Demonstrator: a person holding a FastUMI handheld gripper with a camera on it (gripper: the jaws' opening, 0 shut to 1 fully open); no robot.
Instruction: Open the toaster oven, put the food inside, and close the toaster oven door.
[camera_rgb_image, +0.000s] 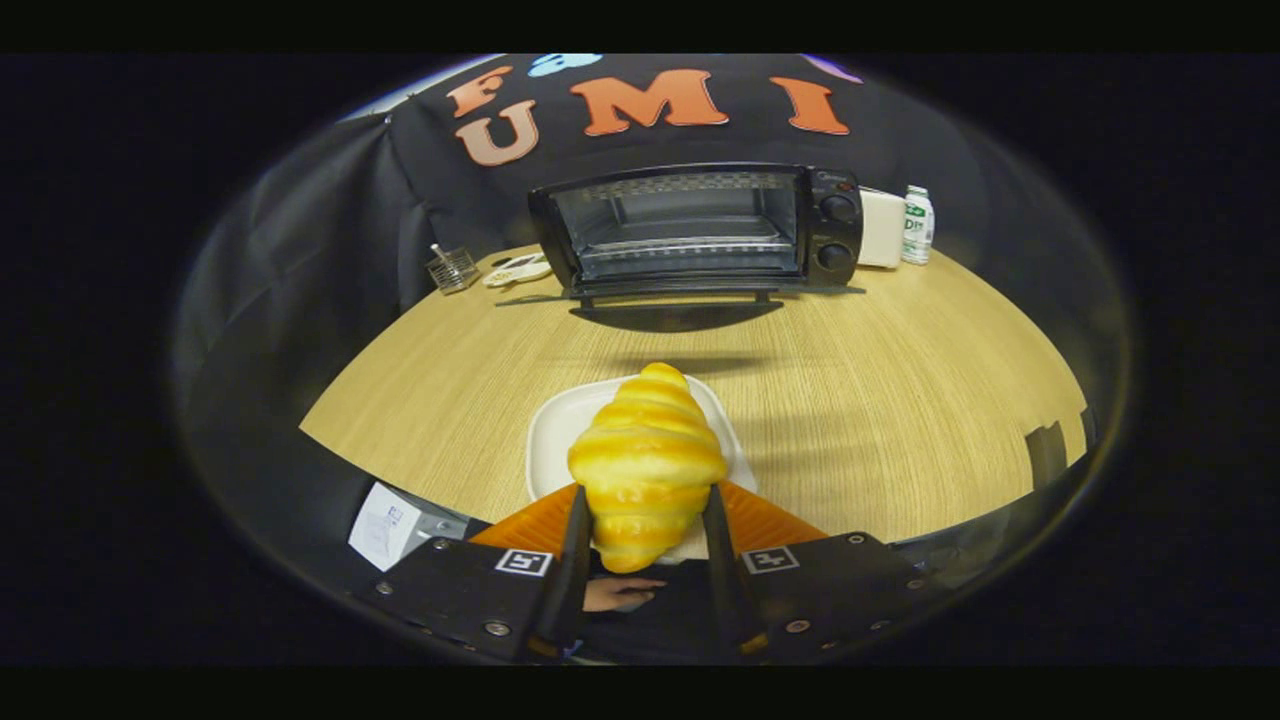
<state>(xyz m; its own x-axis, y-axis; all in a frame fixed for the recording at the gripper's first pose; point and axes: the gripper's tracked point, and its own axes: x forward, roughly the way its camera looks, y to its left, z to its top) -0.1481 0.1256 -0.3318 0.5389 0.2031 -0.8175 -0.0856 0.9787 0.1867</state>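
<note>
A golden croissant (648, 460) sits between my two fingers, pressed on both sides, so my gripper (645, 510) is shut on it. It appears lifted slightly above a white plate (555, 430) that lies on the wooden table (880, 400) just under and ahead of the fingers. Beyond the plate, at the table's far edge, stands the black toaster oven (700, 225). Its door (680, 300) is folded down flat toward me, and the wire rack inside shows. Two knobs (838, 232) sit on its right side.
Left of the oven are a small wire holder (452, 268) and a white object (518, 270). Right of the oven stand a white box (882, 228) and a small bottle (917, 225). Bare table lies between the plate and the oven door. A paper slip (385, 524) lies by the near left edge.
</note>
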